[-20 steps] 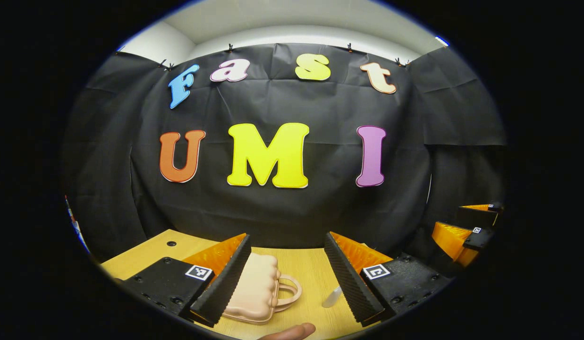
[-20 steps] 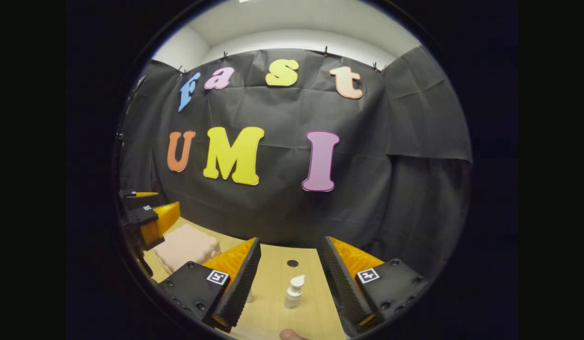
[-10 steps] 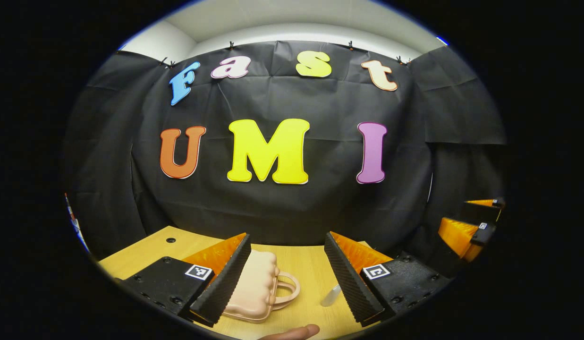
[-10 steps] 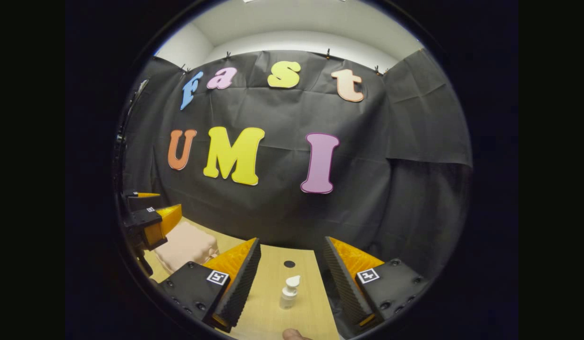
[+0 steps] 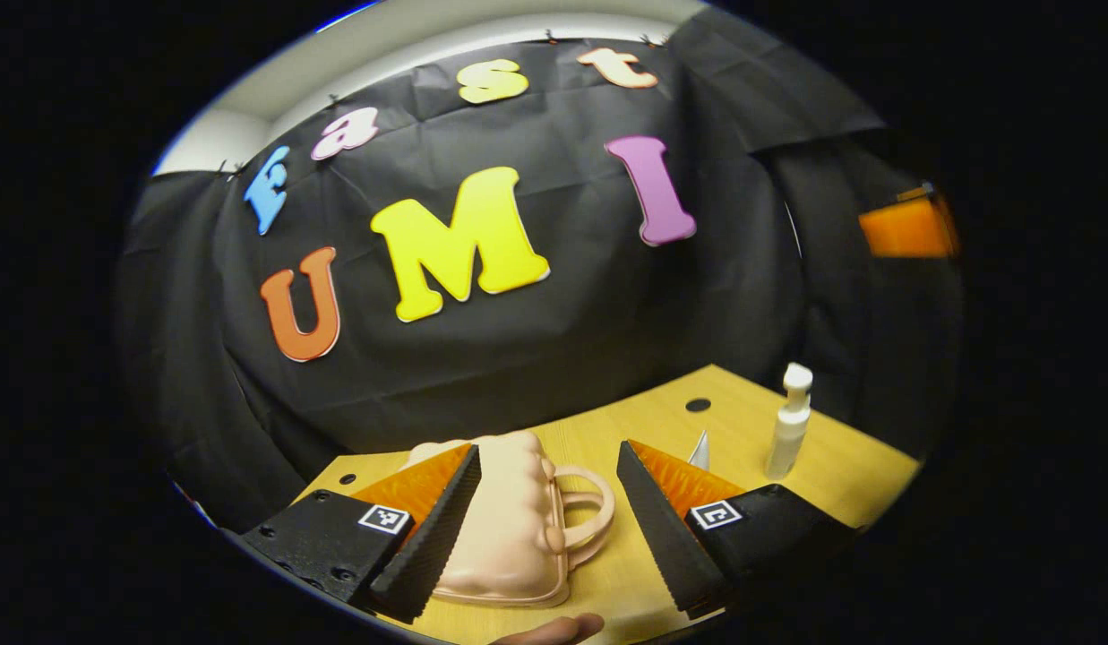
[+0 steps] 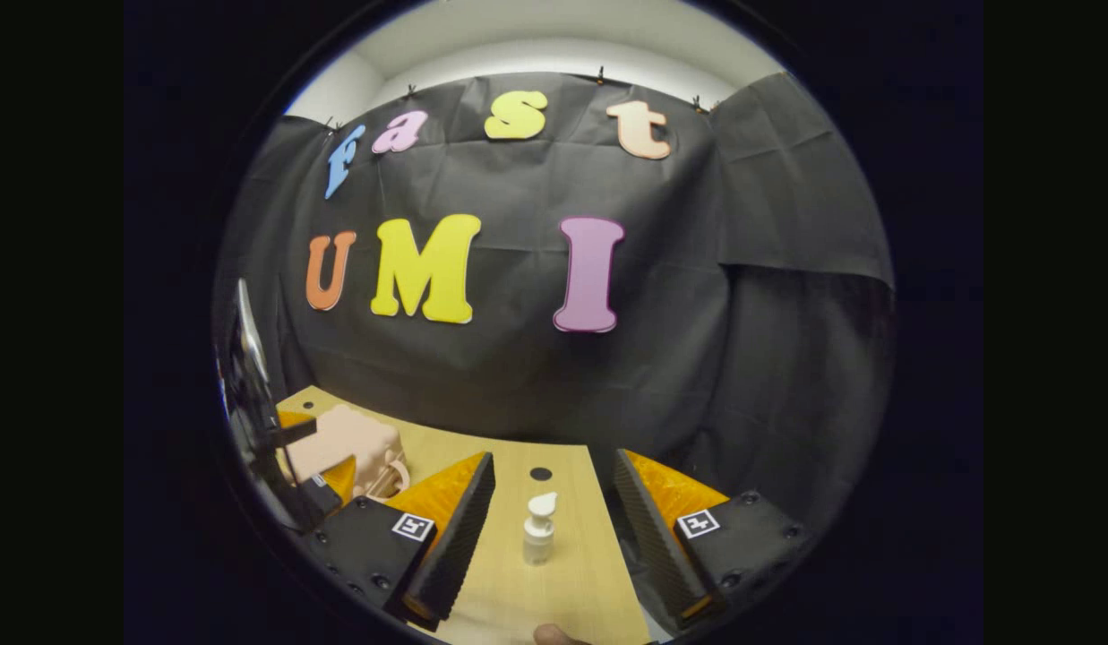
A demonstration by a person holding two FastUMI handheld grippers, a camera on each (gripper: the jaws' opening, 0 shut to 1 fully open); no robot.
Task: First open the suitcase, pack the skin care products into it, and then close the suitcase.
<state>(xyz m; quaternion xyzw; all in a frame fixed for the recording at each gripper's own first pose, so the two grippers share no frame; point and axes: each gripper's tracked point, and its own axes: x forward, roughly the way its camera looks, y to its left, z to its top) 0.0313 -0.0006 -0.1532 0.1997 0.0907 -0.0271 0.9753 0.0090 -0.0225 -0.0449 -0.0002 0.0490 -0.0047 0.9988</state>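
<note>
Suitcase: a small peach-coloured suitcase (image 5: 509,528) lies flat and closed on the wooden table (image 5: 840,466), its loop handle (image 5: 589,520) turned to the right in the left gripper view. In the right gripper view it sits far left (image 6: 347,439).

Skin care products: a white pump bottle (image 5: 789,421) stands upright on the right part of the table, well apart from the suitcase. A small pale item (image 5: 700,450) lies between the two; it is too small to identify, possibly a sachet or tube.

Left gripper: the left gripper (image 5: 545,528) hangs just over the suitcase with its tongs spread wide, the case body and handle lying between them, nothing pinched.

Right gripper: the right gripper (image 6: 545,528) is likewise spread and empty, aimed at the pump bottle (image 6: 538,530), which stands between its fingers but farther off.

Step in hand: opening the suitcase; judged not yet begun.

Method advised: bring one finger under the lid edge on the handle side, steady the base with the other gripper, and lift slowly so the light case does not slide.

Risk: a hurried lift may tip the case towards the bottle.
</note>
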